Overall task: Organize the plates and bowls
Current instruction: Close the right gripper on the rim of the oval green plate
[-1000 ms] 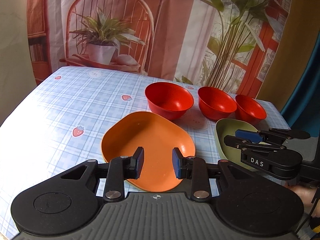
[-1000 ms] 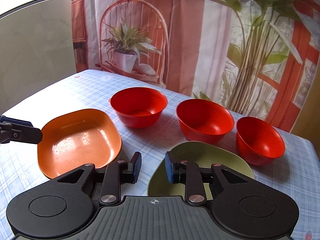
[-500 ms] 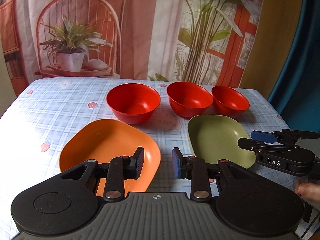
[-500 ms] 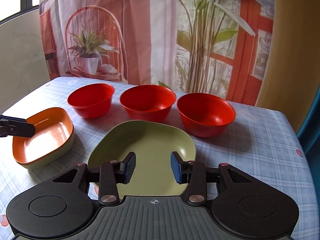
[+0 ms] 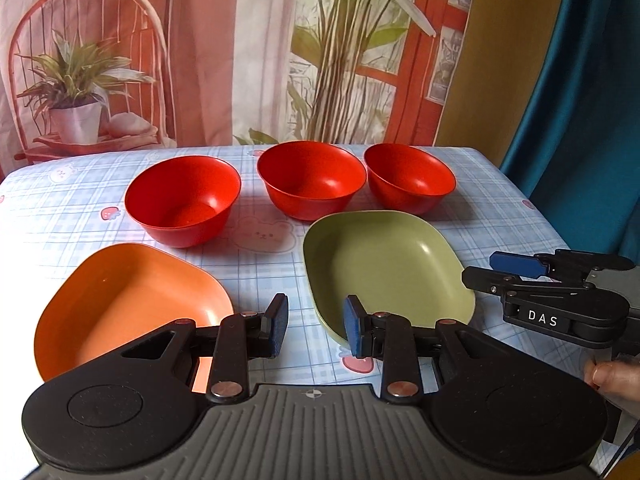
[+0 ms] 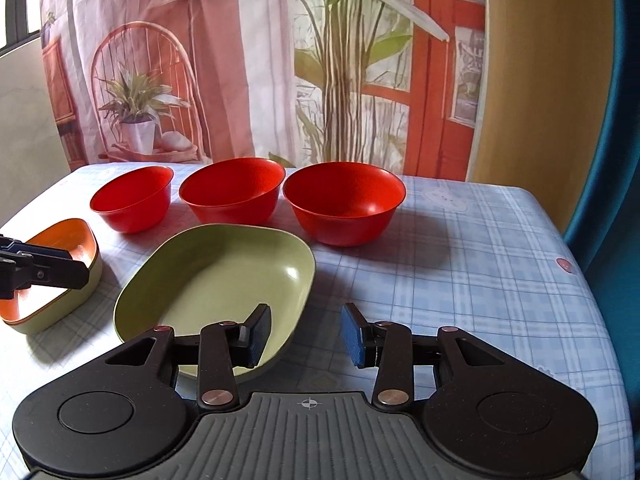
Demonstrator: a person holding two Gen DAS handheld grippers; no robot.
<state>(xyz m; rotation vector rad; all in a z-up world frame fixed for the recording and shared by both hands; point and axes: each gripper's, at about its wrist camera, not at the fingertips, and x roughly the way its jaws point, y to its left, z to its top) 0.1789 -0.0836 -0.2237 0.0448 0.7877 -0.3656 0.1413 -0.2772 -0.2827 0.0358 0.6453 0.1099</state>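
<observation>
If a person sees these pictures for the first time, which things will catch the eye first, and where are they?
Three red bowls stand in a row at the far side of the table. In front of them lie an orange plate on the left and a green plate on the right. Both tools, left and right, hang open near the plates and hold nothing.
</observation>
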